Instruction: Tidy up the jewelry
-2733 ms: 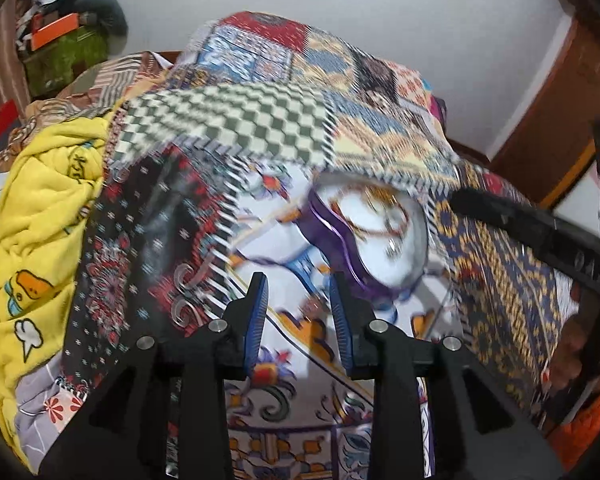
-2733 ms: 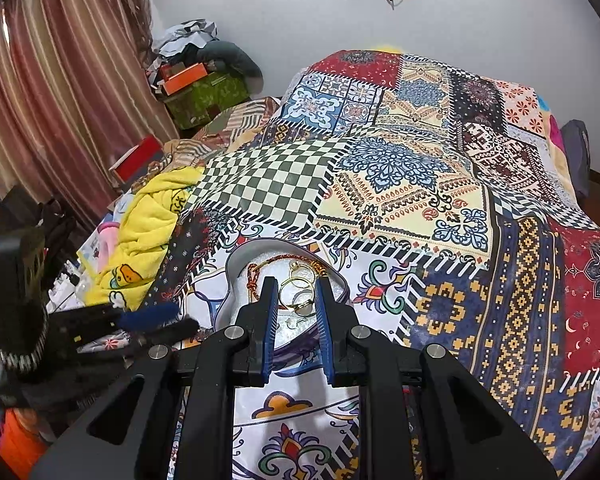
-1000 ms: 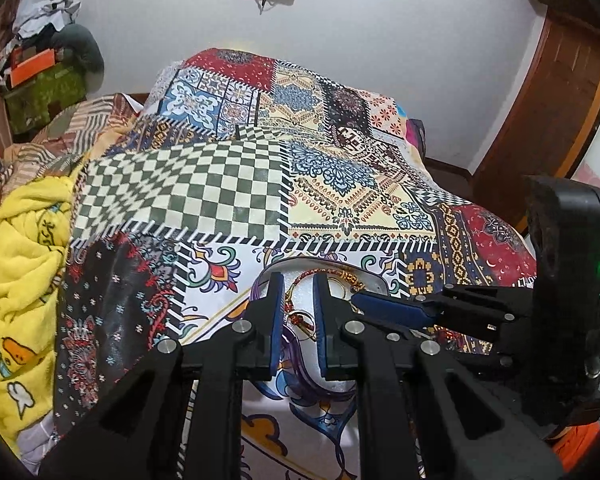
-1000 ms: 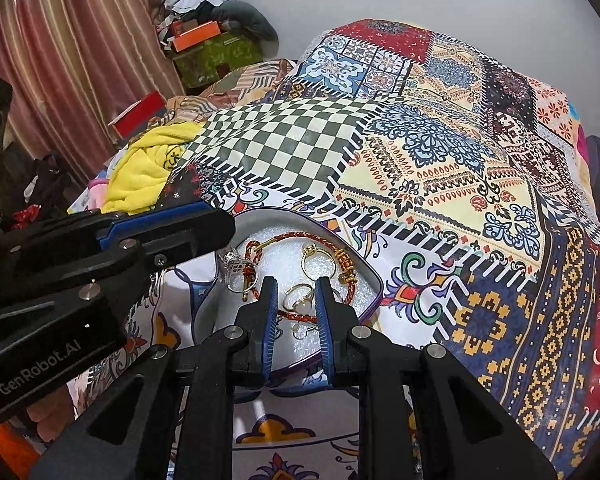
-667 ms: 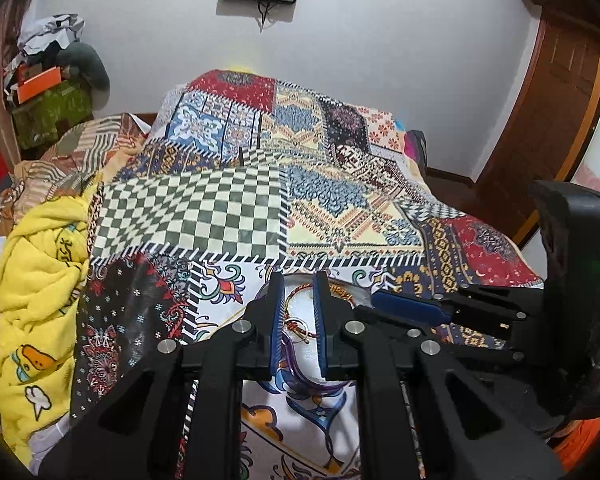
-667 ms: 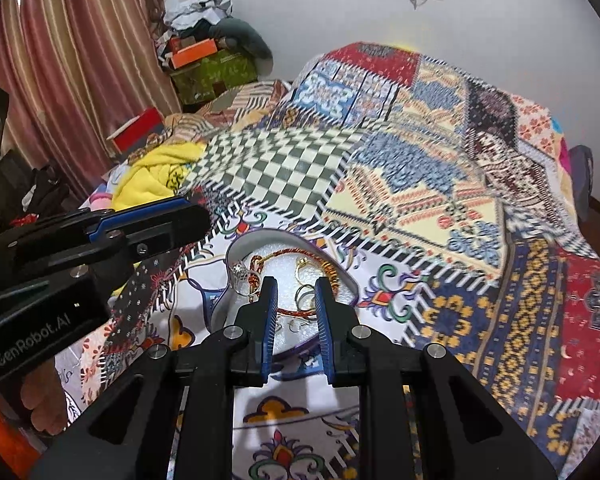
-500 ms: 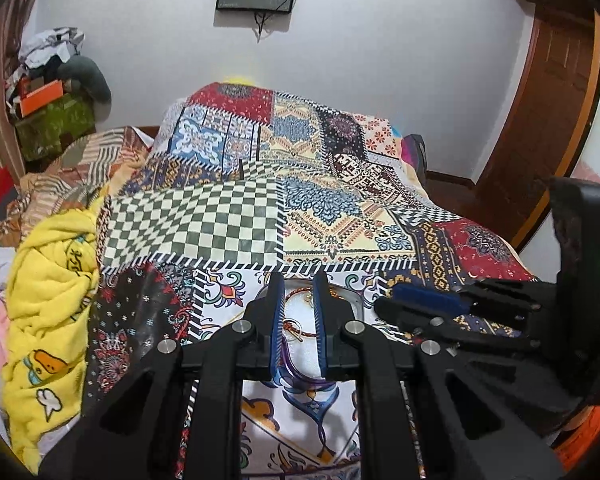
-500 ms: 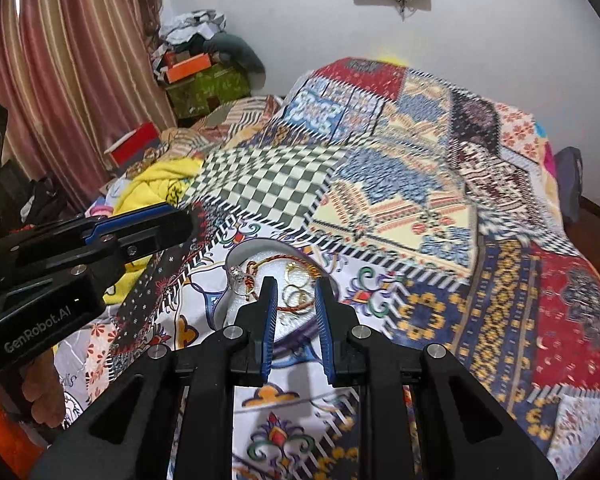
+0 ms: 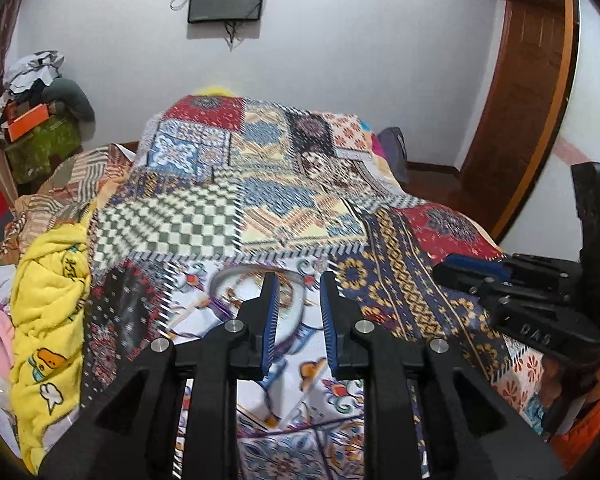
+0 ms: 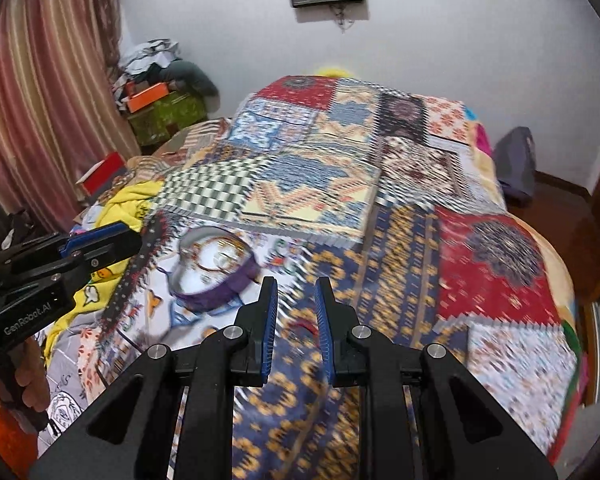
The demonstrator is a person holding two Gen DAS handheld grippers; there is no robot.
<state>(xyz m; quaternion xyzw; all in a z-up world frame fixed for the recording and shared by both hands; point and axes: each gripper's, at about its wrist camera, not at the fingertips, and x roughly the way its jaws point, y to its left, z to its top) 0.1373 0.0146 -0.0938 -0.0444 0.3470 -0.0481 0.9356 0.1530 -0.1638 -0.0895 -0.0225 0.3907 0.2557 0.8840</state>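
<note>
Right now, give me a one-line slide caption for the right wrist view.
Open right gripper above patchwork bedspread, round purple-rimmed jewelry tray ahead-left, left gripper beside it.

We hold our left gripper [image 9: 297, 280] and right gripper [image 10: 296, 286] raised side by side, jaws parted, clasping nothing.

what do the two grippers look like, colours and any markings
Both are matte black plastic. The left gripper and right gripper each have two flat fingers with ribbed blue pads and round silver screws on the knuckles. The left gripper's side reads "GenRobot.AI" in white. No cables or sleeves show.
</note>
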